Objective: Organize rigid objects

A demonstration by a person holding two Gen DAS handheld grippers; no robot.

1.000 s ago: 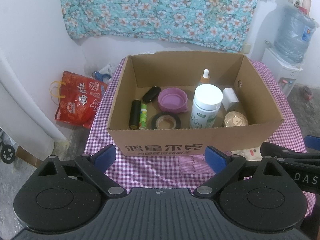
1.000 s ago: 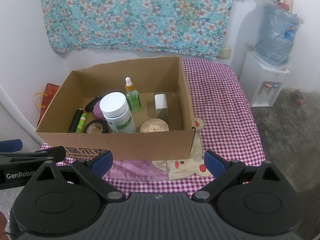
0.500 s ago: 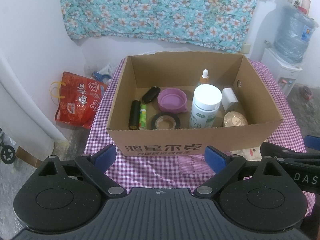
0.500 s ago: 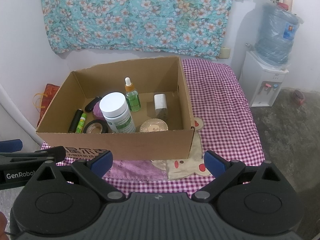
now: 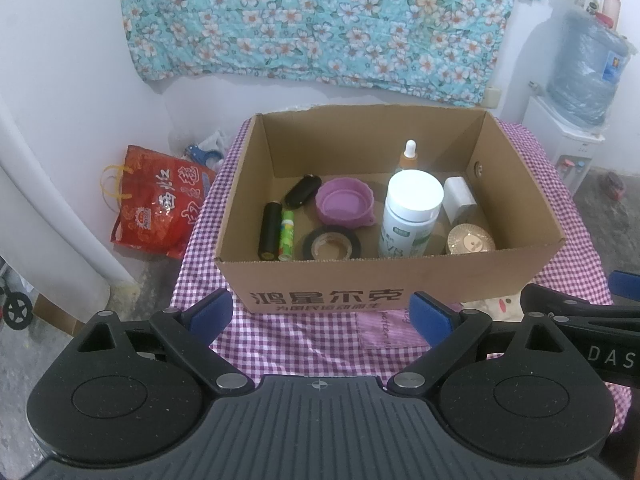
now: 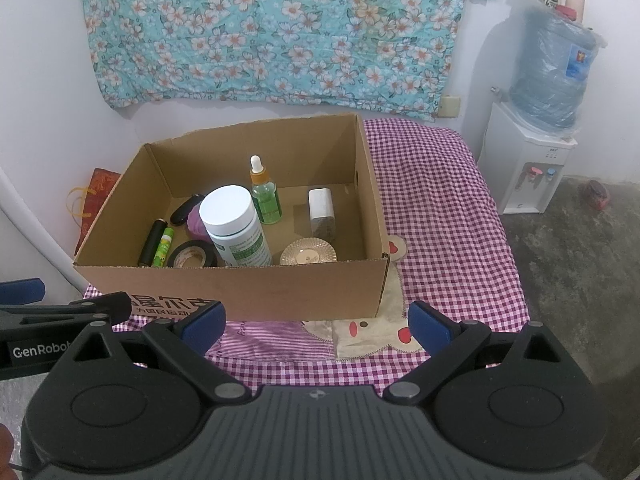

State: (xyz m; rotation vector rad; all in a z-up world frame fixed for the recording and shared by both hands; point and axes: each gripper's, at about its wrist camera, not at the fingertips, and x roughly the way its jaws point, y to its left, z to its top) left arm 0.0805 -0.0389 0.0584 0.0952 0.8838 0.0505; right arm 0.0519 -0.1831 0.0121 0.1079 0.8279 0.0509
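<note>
A cardboard box [image 5: 384, 276] [image 6: 256, 284] stands on the checked cloth. Inside it are a white-capped bottle [image 5: 412, 216] [image 6: 234, 228], a green dropper bottle [image 6: 264, 194], a purple bowl [image 5: 345, 204], a black tape roll [image 5: 331, 243] [image 6: 193, 255], a black tube [image 5: 269, 230], a green stick [image 5: 287, 235], a white block [image 5: 458, 200] [image 6: 321, 212] and a gold round lid [image 5: 470, 240] [image 6: 308, 254]. My left gripper [image 5: 322, 314] hangs open in front of the box with nothing in it. My right gripper [image 6: 316, 322] is open too, empty, near the box's front right corner.
The purple checked cloth [image 6: 436, 208] covers a low table, with bare room right of the box. A red bag [image 5: 156, 204] lies on the floor at left. A water dispenser [image 6: 536, 160] stands at right. A flowered cloth [image 6: 280, 32] hangs on the wall.
</note>
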